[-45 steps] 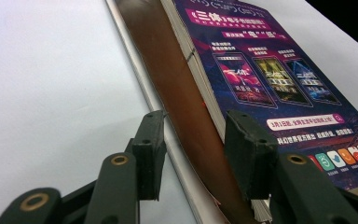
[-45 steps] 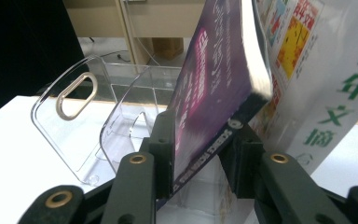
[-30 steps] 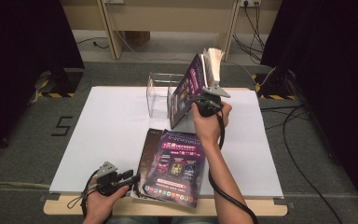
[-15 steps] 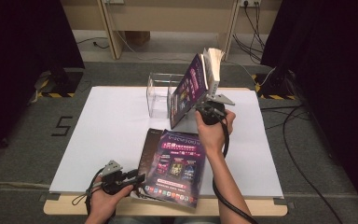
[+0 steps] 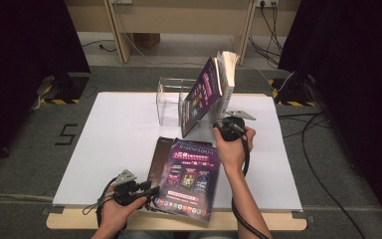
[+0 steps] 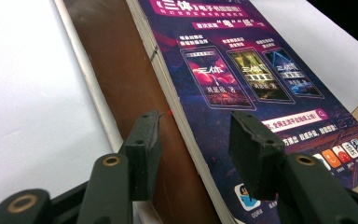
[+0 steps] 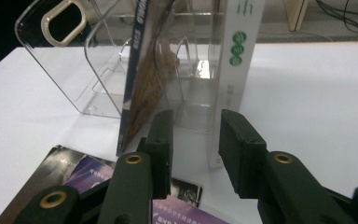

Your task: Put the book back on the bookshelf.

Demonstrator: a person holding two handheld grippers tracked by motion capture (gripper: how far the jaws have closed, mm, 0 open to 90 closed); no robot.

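Two books are stacked flat at the lower middle of the high view: a purple-covered book lying on a brown book, near the table's front edge.

- Left gripper: held at the stack's lower left corner, pointing right along the front edge. In the left gripper view its jaws stand apart and have just been opening; the purple-covered book's page edge runs between them, one jaw over the brown cover, one over the purple, neither pad pressing.
- Long axis of the stack: from the lower frame up toward the clear plastic rack.
- Right gripper: jaws apart, nothing between them, just below two upright books leaning in the rack; the white spine lies just ahead.
- Open room: bare white table left of the stack; right side also free.
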